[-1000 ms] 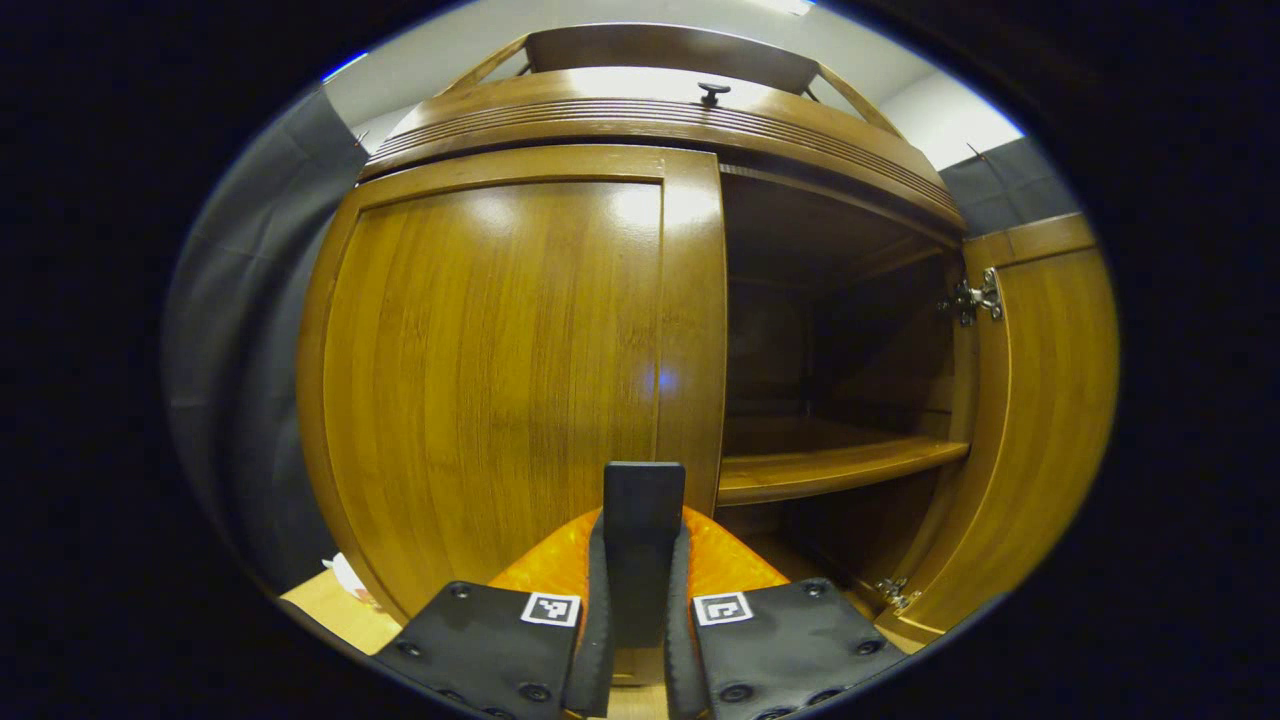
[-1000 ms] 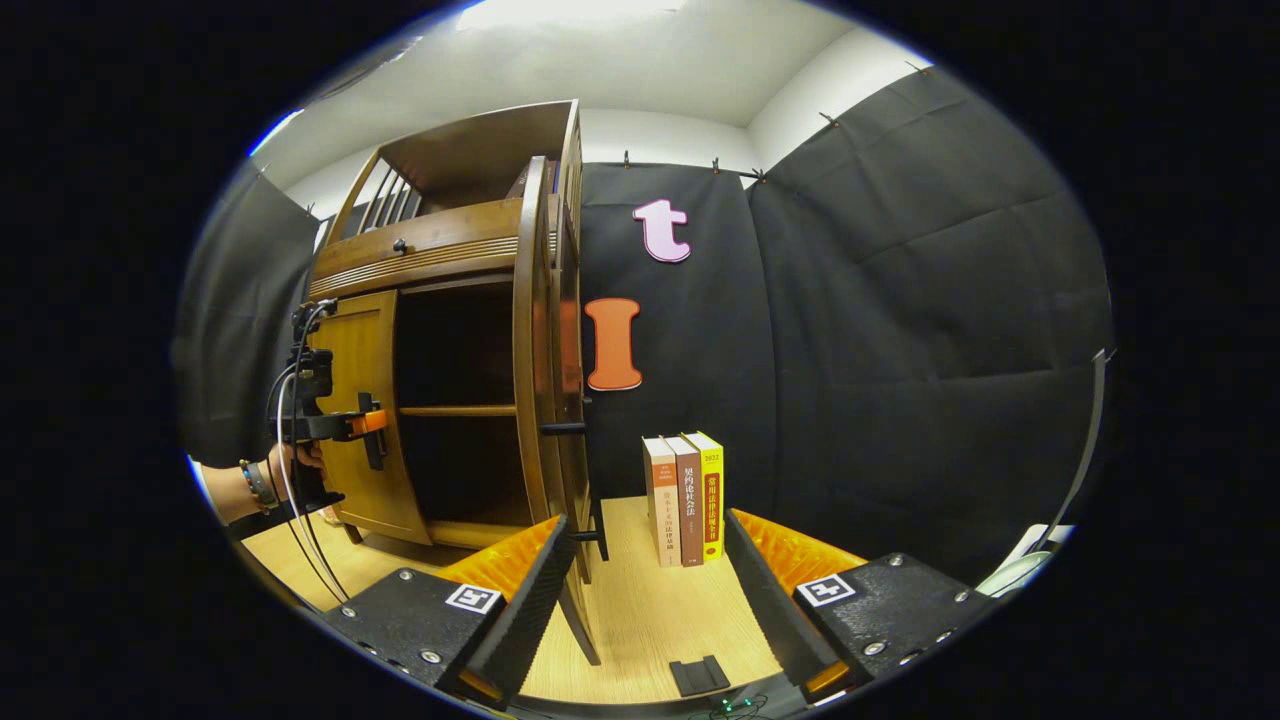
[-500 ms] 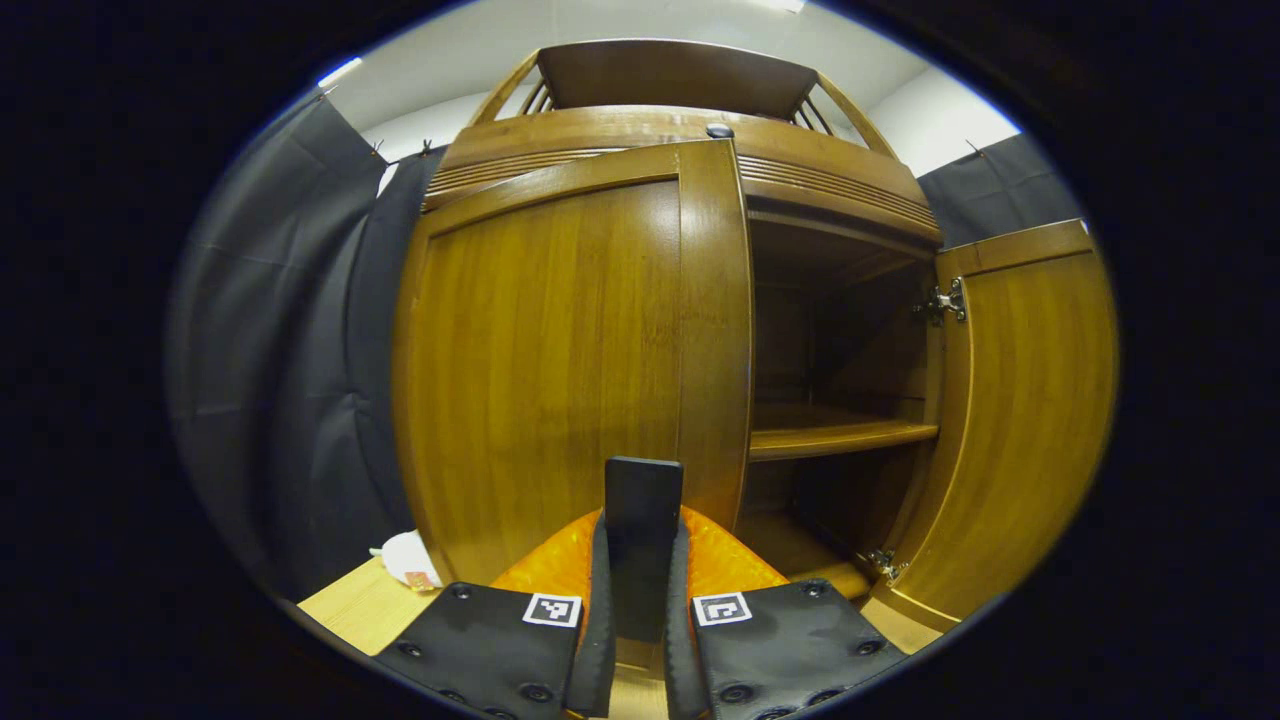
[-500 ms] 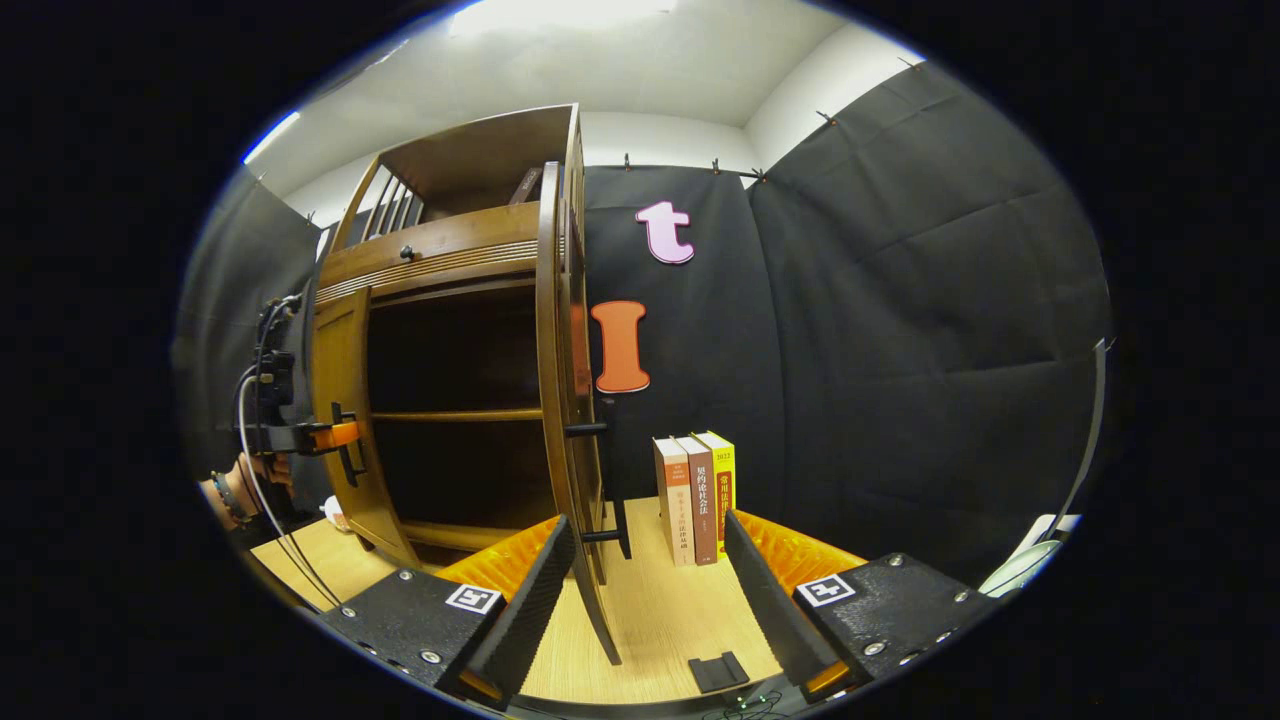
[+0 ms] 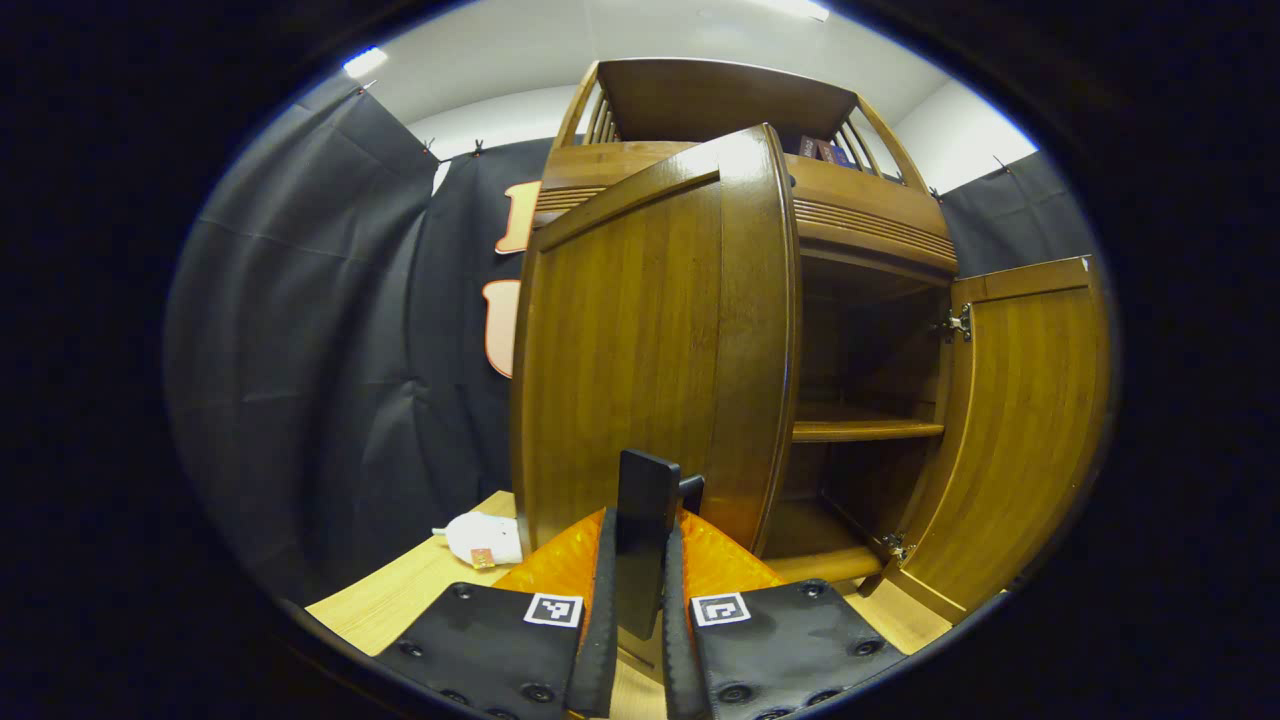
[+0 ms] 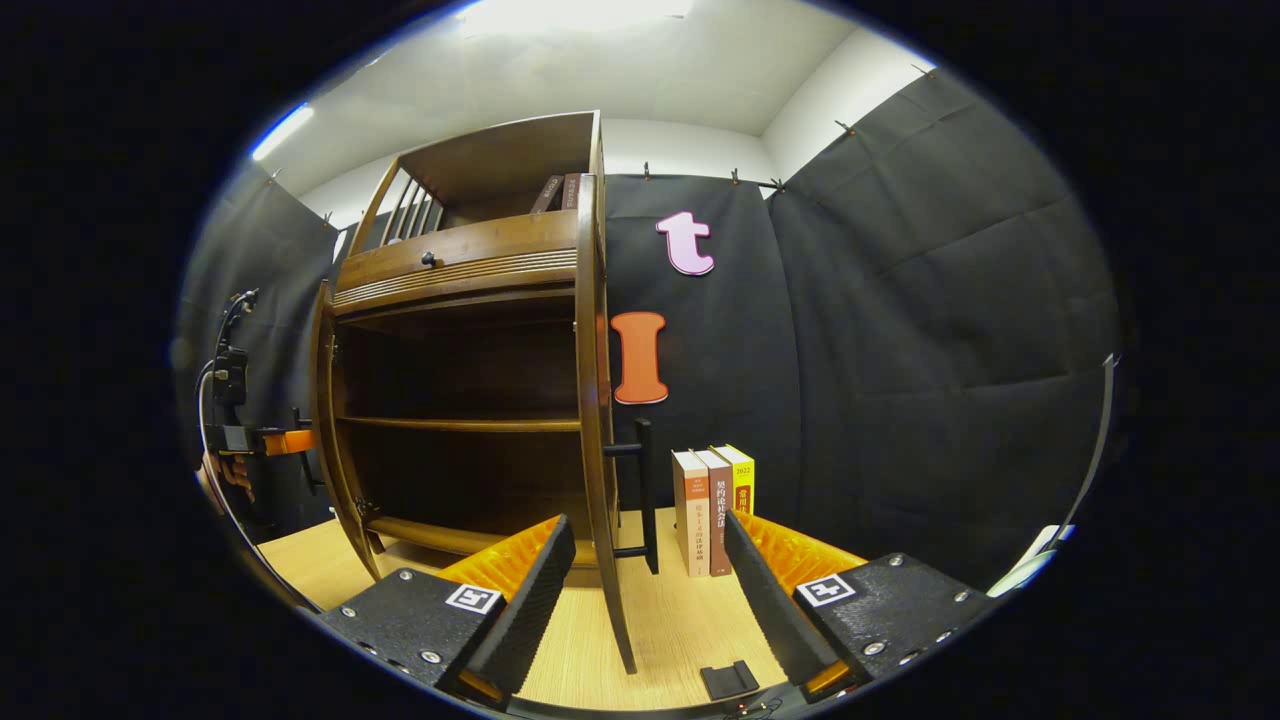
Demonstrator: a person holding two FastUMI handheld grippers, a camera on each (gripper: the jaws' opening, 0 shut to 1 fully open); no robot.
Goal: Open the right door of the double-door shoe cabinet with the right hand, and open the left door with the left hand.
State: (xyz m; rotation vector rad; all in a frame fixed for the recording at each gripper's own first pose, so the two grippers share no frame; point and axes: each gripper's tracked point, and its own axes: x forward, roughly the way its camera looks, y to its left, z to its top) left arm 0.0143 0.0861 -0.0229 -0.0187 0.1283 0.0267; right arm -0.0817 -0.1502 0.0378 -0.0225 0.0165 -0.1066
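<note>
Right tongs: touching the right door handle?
Apart. In the right gripper view, the right tongs are open with bare gaps beside the right door edge; its handle stands beyond the fingertips.

I count 1 shoe cabinet (image 6: 470, 300) | 2 doors, left door (image 5: 650, 340) and right door (image 5: 1020, 420) | 3 upright books (image 6: 715, 510) | 1 white object (image 5: 480, 538), maybe a plug

The shoe cabinet (image 6: 460, 400) stands open in front, its dark interior crossed by 1 shelf (image 6: 455, 424). Its right door (image 6: 596, 400) stands edge-on, with free tabletop (image 6: 670, 620) beside it. 3 books (image 6: 714, 508) stand upright near that door's handle (image 6: 643, 495), narrowing the gap there.
</note>
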